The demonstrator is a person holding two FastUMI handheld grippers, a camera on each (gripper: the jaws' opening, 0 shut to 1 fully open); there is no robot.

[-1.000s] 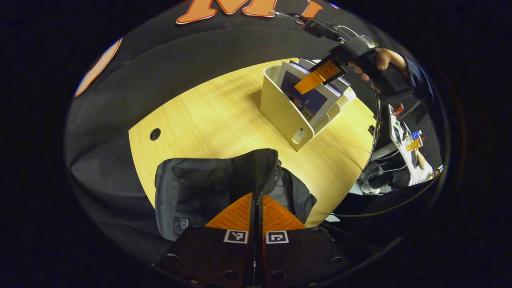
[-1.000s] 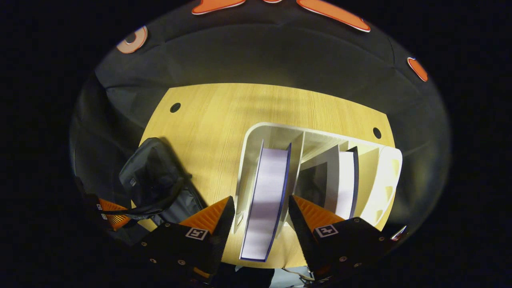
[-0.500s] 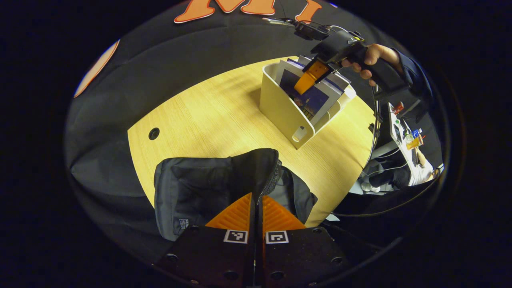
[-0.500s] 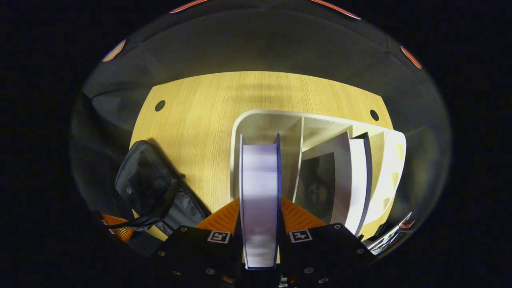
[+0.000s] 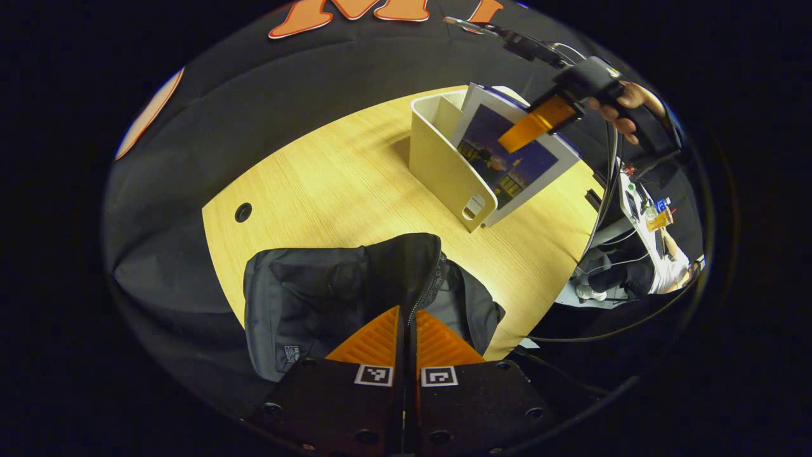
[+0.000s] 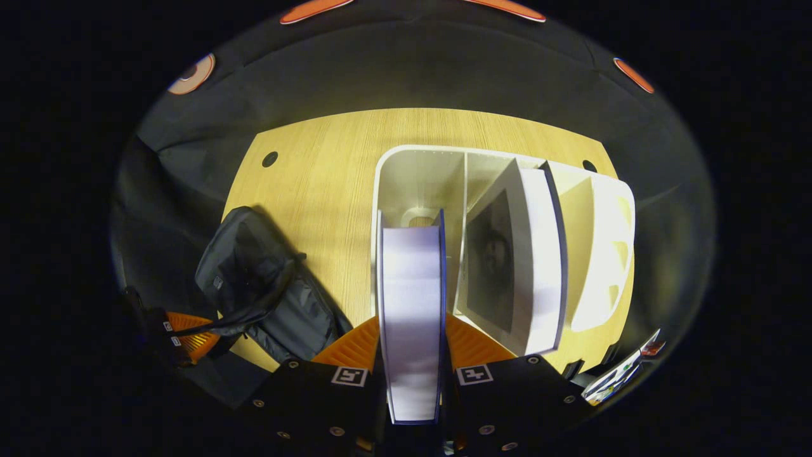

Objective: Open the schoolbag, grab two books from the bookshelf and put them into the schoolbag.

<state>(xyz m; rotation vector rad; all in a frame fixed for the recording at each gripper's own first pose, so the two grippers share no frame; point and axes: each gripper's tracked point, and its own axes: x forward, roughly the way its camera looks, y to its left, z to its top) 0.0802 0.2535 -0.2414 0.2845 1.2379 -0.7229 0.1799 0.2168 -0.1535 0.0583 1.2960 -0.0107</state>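
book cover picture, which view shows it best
Left gripper view: the book, held by the right hand-held gripper, faces the camera with its cover photo plain. Right gripper view gives the book edge-on, pages only.

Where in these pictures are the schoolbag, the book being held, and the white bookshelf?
schoolbag [image 5: 304, 298]: left gripper view, on its dark front panel.
book [image 6: 411, 317]: right gripper view, on its white page edge between the fingers.
bookshelf [image 5: 438, 165]: left gripper view, on its white side wall.
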